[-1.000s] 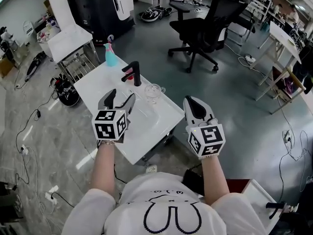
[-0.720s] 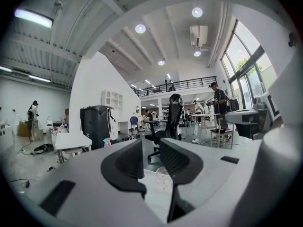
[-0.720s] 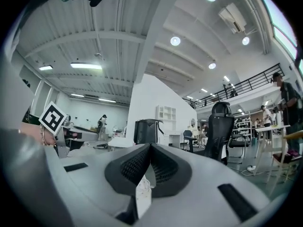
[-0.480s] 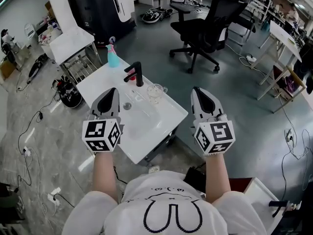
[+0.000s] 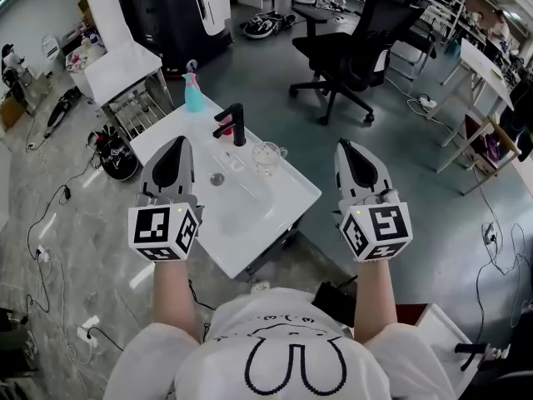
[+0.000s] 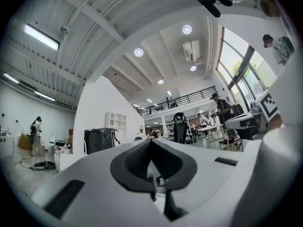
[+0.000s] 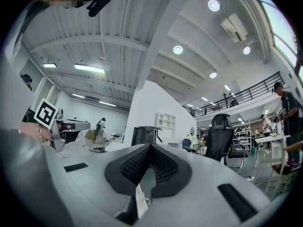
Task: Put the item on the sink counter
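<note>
The white sink counter (image 5: 287,198) stands below and between my two grippers in the head view, with a basin and drain (image 5: 217,178). On it are a black faucet (image 5: 232,123), a teal spray bottle (image 5: 191,97) at the far corner, and a clear glass cup (image 5: 265,154) right of the faucet. My left gripper (image 5: 176,144) hangs over the counter's left edge, shut and empty. My right gripper (image 5: 347,147) is past the counter's right edge, over the floor, also shut with nothing in it. Both gripper views look level across the room, each with its jaws met at the tip (image 6: 151,141) (image 7: 150,146).
A black office chair (image 5: 354,44) stands beyond the counter to the right. A black machine (image 5: 171,15) and a white side table (image 5: 117,69) with a wire rack are at the back left. Cables lie on the floor at the left. Desks line the right side.
The left gripper's jaws have gone from open to shut. Both grippers have drawn apart and back toward me, the left off the basin toward the counter's left edge.
</note>
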A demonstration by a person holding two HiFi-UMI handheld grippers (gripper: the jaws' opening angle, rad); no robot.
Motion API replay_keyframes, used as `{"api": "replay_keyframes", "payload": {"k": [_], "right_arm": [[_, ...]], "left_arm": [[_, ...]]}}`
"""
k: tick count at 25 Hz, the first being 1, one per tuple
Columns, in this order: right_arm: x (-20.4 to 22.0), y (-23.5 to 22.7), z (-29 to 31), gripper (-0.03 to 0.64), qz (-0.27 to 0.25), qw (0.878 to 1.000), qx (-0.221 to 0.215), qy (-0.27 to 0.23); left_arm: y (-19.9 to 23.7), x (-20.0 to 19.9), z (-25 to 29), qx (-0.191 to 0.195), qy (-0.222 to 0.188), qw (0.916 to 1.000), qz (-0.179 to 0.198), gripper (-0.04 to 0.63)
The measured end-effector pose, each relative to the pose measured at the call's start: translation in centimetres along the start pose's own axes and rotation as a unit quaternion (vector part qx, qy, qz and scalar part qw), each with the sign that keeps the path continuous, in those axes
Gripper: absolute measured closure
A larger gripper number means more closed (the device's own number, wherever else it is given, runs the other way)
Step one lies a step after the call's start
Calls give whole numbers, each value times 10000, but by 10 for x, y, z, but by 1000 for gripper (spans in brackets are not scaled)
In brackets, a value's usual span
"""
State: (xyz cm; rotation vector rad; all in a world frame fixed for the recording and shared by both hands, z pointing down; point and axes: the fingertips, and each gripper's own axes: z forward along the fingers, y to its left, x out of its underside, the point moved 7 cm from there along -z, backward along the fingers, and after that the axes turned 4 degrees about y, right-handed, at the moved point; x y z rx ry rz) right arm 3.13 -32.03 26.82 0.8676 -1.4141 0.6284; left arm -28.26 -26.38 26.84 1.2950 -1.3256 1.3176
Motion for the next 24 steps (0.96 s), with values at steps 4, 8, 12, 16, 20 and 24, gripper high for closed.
{"api": "replay_keyframes", "payload": {"k": [4,8,12,16,20,24], "right_arm": [[-3,2,0,589,-133,9999,-19,-39],[-5,5,0,589,-191,9998,-43,-49],[-4,7,1,589,-276,9996,-67,-6],[-3,6,1,589,-313,9995,-72,6],[-4,8,0,589,-383,9993,-51,4],[-5,10,0,589,-541,9985,35,-45]], "left_arm": [[-1,-3,1,2,-55,9999,102,586],[-2,-3,1,40,-60,9999,144,586],[-2,1,1,67,-27,9999,112,586],[-4,4,3,106,-5,9999,106,586],[-3,5,2,120,25,9999,100,586],[-3,8,0,117,54,9999,110,586]]}}
